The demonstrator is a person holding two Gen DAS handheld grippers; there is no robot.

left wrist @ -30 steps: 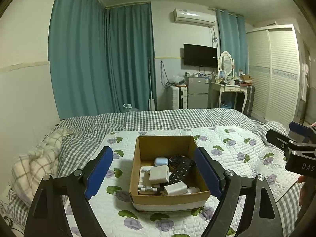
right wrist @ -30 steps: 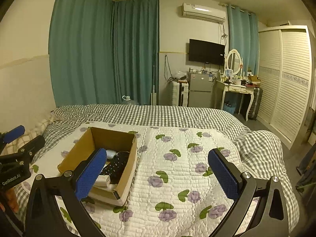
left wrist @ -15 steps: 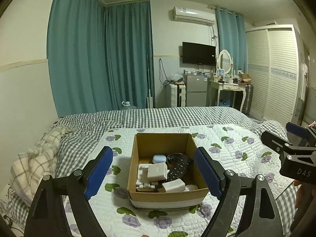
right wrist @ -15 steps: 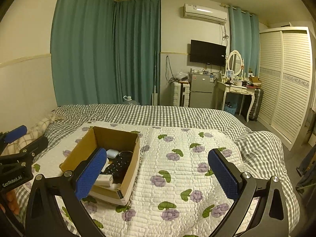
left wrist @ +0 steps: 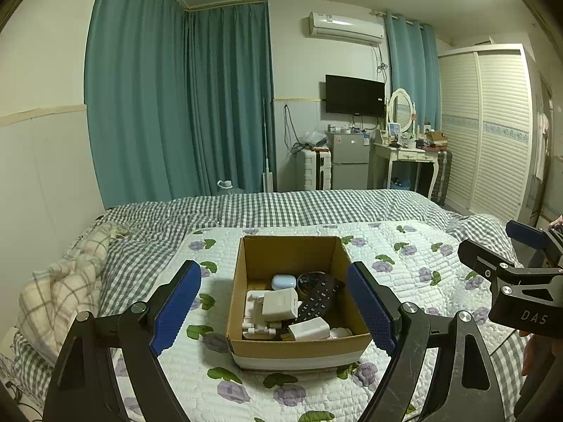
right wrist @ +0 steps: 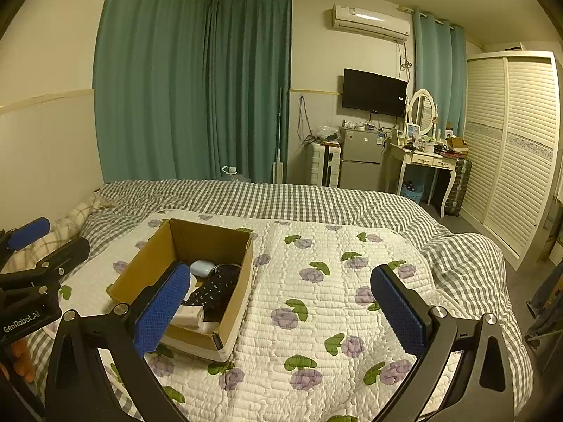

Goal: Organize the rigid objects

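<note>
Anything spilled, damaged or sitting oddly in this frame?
Nothing spilled or broken. The cardboard box sits upright on the floral quilt, but its contents are a loose jumble: a black remote leans slantwise over white chargers. Both grippers, left and right, are open and empty.

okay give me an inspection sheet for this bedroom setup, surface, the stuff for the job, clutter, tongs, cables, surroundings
Surface: floral quilt spread over a checked bedcover.
Job's things: open cardboard box on the quilt, holding a black remote, a white charger cube, a flat white adapter, a pale blue case and a white folded stand.
Clutter: crumpled plaid blanket at the bed's left edge.
Tongs: left tongs open, framing the box, empty; right tongs open over bare quilt, empty.
Cables: wires hanging on the far wall.
Surroundings: teal curtains, air conditioner, TV, small fridge, dressing table, louvred wardrobe.
</note>
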